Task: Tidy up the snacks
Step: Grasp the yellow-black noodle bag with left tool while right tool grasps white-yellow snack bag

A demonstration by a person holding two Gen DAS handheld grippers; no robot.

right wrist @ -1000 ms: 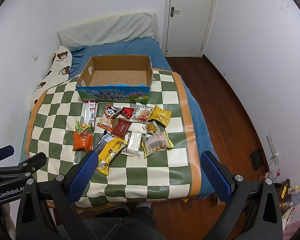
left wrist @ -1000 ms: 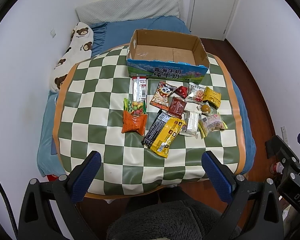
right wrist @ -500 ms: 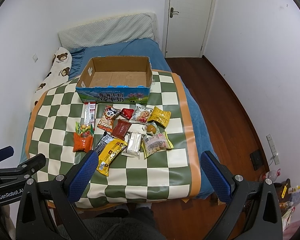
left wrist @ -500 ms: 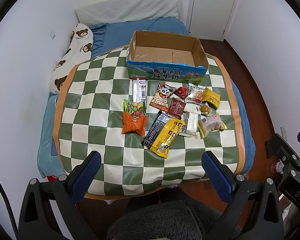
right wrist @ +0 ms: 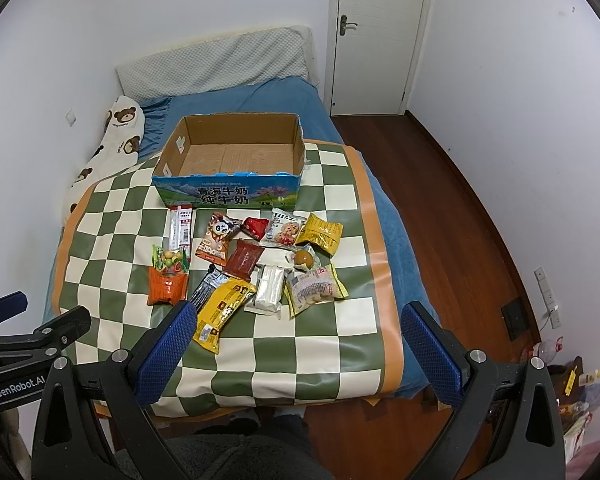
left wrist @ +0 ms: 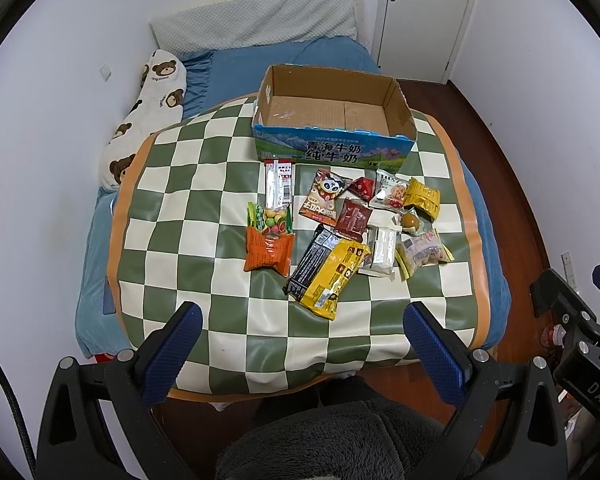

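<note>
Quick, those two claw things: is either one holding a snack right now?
Left gripper: open, holding nothing.
Right gripper: open, holding nothing.

A bedroom in a home.
A bed [right wrist: 240, 104] with a blue sheet and grey pillow [right wrist: 216, 64] stands against white walls; a bear-print cushion [right wrist: 112, 140] lies along its left edge, with a white door [right wrist: 376, 32] and wooden floor [right wrist: 452, 216] beyond.
</note>
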